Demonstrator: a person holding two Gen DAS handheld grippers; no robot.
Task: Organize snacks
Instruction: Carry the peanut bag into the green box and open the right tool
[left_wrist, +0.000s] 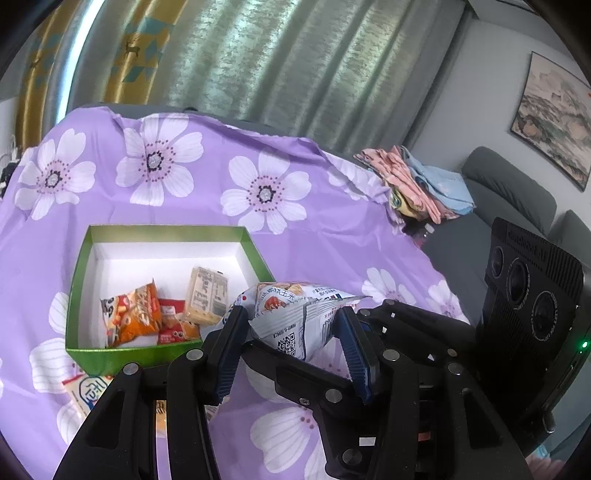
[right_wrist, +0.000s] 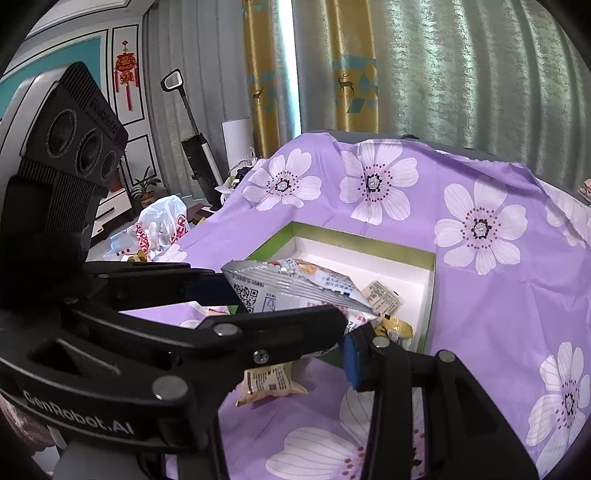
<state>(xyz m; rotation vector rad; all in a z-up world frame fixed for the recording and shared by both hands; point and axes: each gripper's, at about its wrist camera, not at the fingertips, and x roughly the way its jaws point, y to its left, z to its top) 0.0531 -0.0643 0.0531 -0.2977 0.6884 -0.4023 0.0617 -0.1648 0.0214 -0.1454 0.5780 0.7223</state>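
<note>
My left fingers (left_wrist: 291, 343) and right fingers (right_wrist: 295, 317) both clamp one white snack bag (left_wrist: 295, 317), held above the purple floral bench (left_wrist: 314, 236). Just beyond them, the green box (left_wrist: 79, 266) holds an orange packet (left_wrist: 135, 314).

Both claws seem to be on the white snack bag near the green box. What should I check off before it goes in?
1. Left claw clamped on bag: ok.
2. Right claw clamped on the same bag: ok.
3. Bag clear of cloth: ok.
4. Box open, floor space free at the back: ok.
5. Bag already over the box: not ok, it is at the near corner.
6. Loose packs outside the box: not ok.
</note>
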